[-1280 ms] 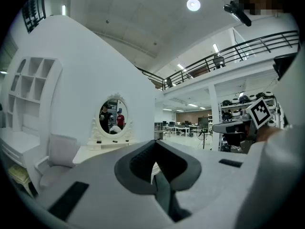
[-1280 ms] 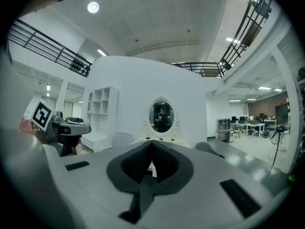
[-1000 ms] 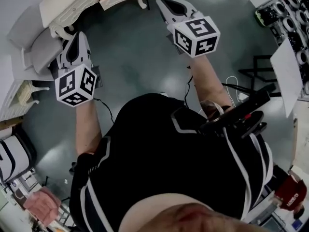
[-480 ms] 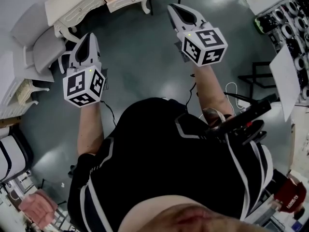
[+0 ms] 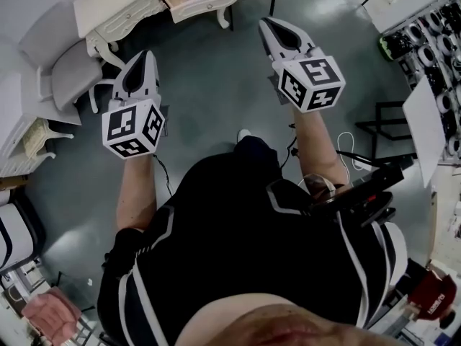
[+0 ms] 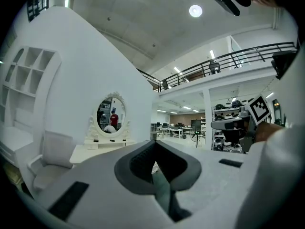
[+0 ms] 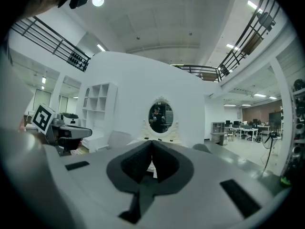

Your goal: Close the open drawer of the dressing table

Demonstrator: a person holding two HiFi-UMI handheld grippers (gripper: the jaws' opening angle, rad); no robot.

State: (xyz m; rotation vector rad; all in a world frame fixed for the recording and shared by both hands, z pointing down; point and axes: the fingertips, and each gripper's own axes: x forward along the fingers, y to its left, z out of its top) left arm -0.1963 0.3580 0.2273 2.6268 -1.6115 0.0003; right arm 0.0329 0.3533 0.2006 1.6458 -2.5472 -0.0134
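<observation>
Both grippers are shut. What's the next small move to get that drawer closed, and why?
Probably step toward the dressing table and aim the right gripper at the front of the open drawer. The drawer stands pulled out, with bare floor between it and both grippers, so neither can push from here. The left gripper is likewise shut and empty.

Bright ceiling lights, fisheye edges, floor glare
</observation>
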